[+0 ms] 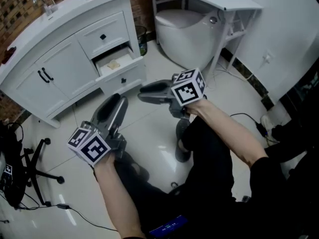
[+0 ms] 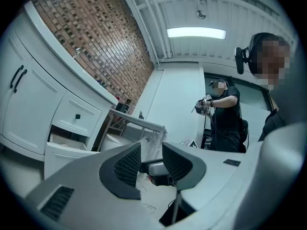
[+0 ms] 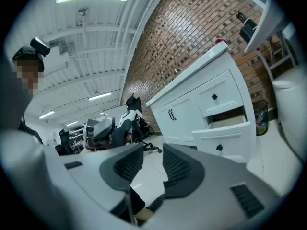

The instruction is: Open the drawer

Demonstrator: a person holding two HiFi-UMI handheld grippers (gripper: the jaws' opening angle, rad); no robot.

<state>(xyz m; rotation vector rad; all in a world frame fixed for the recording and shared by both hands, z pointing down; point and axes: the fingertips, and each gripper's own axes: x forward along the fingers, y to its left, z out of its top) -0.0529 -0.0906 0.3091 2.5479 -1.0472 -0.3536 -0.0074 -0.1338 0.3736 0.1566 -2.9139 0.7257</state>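
Observation:
The white vanity cabinet point(image 1: 60, 59) stands at the upper left of the head view. Its lower drawer point(image 1: 121, 77) is pulled part way out, with a pale object inside; the upper drawer point(image 1: 103, 36) with a black knob is closed. My right gripper point(image 1: 141, 93) hovers just in front of the open drawer, apart from it, open and empty. My left gripper point(image 1: 118, 101) hangs lower left, open and empty. The open drawer point(image 2: 64, 150) shows in the left gripper view, left of that gripper point(image 2: 151, 166). It sits right of my right gripper point(image 3: 152, 166) as drawer point(image 3: 229, 131).
A toilet point(image 1: 184, 34) stands right of the cabinet under a white shelf table point(image 1: 219, 1). A small bin point(image 1: 143, 41) sits between them. A chair base point(image 1: 35, 168) and cables lie on the floor at left. Cabinet doors with black handles point(image 1: 45, 75) are closed.

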